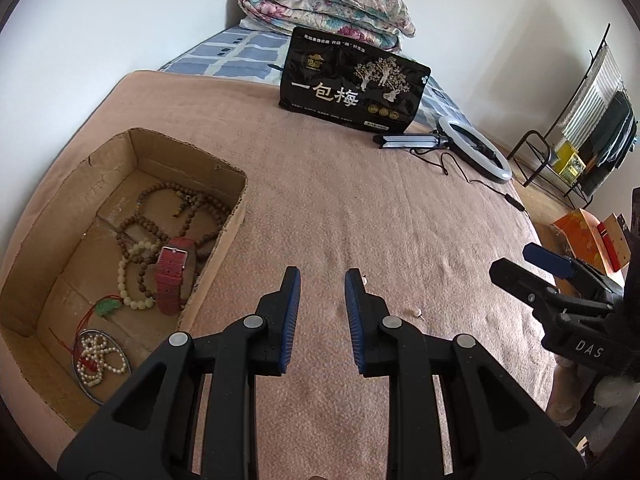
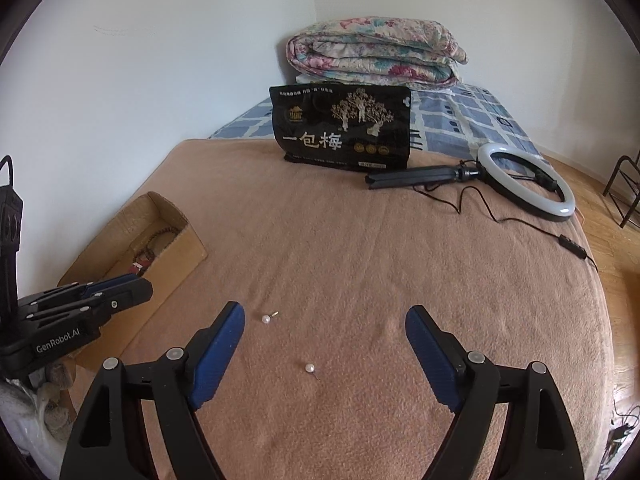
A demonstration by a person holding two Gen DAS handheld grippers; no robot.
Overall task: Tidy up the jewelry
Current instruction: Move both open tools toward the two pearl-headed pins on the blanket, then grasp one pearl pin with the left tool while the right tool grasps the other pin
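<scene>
Tan blanket (image 2: 360,260), two pearl earrings lying loose on open cloth.
The right gripper (image 2: 324,330) is spread wide around the near pearl earring (image 2: 309,368); the far pearl earring (image 2: 265,319) lies beside its left finger. The left gripper (image 1: 322,292), narrowly parted and empty, hovers right of the cardboard box (image 1: 224,236) edge.

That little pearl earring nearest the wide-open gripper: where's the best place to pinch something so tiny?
Probably on the round pearl itself, coming straight down from above with the right gripper. The earring lies flat on the blanket, its thin post pointing sideways, too slender to pinch reliably.
</scene>
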